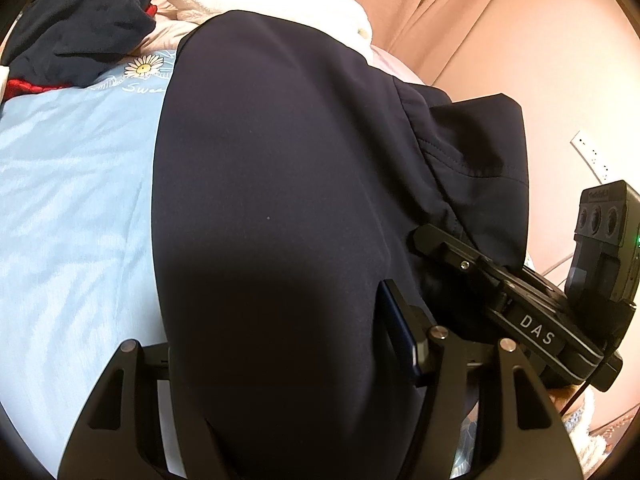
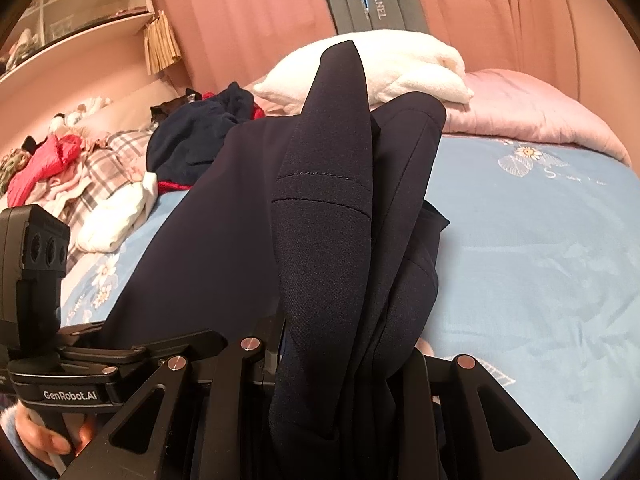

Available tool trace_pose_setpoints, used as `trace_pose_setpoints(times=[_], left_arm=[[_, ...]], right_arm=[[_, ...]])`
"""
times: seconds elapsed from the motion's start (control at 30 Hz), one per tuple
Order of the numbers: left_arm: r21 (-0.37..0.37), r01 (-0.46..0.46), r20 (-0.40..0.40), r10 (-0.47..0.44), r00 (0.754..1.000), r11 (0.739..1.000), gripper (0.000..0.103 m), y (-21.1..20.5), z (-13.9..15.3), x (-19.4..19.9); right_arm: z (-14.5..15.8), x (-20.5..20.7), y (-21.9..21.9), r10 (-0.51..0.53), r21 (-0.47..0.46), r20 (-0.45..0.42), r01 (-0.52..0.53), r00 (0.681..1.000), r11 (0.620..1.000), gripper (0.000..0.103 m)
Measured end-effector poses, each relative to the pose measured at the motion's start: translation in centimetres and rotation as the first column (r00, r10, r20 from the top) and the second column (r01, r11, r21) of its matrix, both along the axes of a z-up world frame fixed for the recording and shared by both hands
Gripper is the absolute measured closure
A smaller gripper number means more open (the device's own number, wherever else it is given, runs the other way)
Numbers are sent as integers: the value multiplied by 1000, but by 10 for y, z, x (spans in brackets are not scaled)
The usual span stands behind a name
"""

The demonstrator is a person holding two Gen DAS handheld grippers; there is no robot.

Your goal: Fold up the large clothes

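Observation:
A large navy garment [image 1: 280,160] hangs between my two grippers over a light-blue bed sheet [image 1: 72,200]. In the left wrist view it fills the gap between the fingers of my left gripper [image 1: 280,320]. One blue-padded finger [image 1: 396,320] shows against its edge and the other is hidden under the cloth. My right gripper [image 1: 424,240] holds the same garment at the right. In the right wrist view, a folded bunch of the navy garment [image 2: 328,200] rises from the right gripper [image 2: 344,348], shut on it. The left gripper [image 2: 140,354] sits low on the left, held by a hand [image 2: 52,440].
A pile of loose clothes [image 2: 80,160], with a dark blue piece [image 2: 192,136], lies at the far left of the bed. A white fluffy cushion [image 2: 400,64] and a pink quilt [image 2: 520,108] lie at the head. Pink curtains [image 2: 248,12] and a shelf [image 2: 80,32] stand behind.

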State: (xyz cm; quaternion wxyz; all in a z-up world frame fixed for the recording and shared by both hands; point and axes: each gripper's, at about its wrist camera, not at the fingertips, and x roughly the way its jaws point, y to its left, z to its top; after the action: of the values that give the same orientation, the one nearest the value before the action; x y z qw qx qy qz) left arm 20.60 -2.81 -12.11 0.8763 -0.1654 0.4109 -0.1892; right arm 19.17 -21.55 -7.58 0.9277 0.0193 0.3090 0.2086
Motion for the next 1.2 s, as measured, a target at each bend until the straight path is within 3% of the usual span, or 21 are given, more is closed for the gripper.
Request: trace_pose_setpoints(times=[0.53,1.2], left_arm=[[19,-10,15,9,1000,1000,40,-6,-4,-4],[56,-13,-51,16,999,998,40,-7,-10,-20]], right_arm=[[-1,22,11,-16,-3,15,16,1000,1000,76],[-24,50,16,-13,-25,-62,11,998,1000,76]])
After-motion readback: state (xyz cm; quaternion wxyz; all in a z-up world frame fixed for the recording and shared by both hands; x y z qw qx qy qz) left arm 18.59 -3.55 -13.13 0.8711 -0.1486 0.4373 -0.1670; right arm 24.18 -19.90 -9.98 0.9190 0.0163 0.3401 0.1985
